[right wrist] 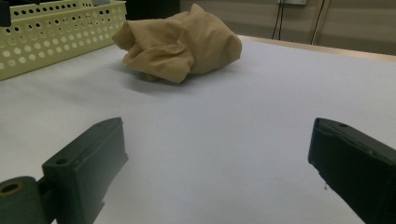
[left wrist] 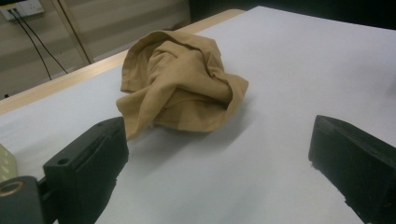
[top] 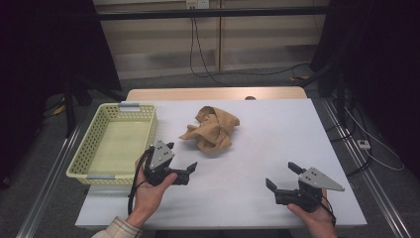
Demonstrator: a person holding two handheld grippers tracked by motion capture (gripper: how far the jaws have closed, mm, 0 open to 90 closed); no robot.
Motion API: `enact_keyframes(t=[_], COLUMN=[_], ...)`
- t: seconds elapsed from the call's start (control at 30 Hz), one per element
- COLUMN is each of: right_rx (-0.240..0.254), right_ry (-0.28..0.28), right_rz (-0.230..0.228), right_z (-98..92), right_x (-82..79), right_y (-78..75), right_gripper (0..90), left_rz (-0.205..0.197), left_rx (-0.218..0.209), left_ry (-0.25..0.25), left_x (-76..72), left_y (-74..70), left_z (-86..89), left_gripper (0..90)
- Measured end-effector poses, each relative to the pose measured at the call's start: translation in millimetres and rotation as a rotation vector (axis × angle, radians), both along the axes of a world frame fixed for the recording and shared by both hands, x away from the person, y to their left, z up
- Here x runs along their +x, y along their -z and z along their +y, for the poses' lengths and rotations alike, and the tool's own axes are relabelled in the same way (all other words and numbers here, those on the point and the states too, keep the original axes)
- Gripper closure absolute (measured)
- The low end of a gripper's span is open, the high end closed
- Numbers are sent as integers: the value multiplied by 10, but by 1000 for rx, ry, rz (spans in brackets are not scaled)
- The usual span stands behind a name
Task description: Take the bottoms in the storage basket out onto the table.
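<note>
Crumpled tan cloth [top: 212,130] heaped near the middle of the white bench [top: 277,148], toward the far side, just beside the yellow basket [top: 81,161] but apart from it. Left claw [top: 182,157] close to the near edge of the cloth, jaws spread wide, nothing between them; right claw [top: 281,175] well apart from the cloth on the near right of the bench, jaws likewise spread and empty.

Step in hand, by the look of it: reaching for the cloth with the left claw. Best done by coming in low along the bench and aiming for a raised fold — the corner sticking out toward the basket looks easiest to pinch. Worth closing on a thick ridge rather than one thin layer, so the bundle lifts whole and does not unfurl and drag. Worth keeping the lower jaw skimming the bench without digging in. Right claw free to take a second fold if the heap sags.

Basket with perforated walls at the left edge of the bench, long side running away from the person. Floor seemingly bare — though the near wall hides a strip of it, so not fully certain.
</note>
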State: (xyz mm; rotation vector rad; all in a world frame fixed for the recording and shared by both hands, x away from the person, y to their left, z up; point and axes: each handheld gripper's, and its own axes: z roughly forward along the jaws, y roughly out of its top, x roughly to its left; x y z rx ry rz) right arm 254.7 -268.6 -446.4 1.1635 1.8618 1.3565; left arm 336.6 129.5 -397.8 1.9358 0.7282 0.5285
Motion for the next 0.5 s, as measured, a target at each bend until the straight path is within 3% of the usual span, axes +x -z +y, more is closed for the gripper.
enact_keyframes(t=[0.5], right_rx=[0], right_ry=[1], right_rz=[4], right_z=[7], right_x=[7], right_y=[5], right_gripper=[38], left_rz=[29], left_rx=[5], left_ry=[-25], left_x=[-91], left_y=[180], left_z=[142], left_gripper=[48])
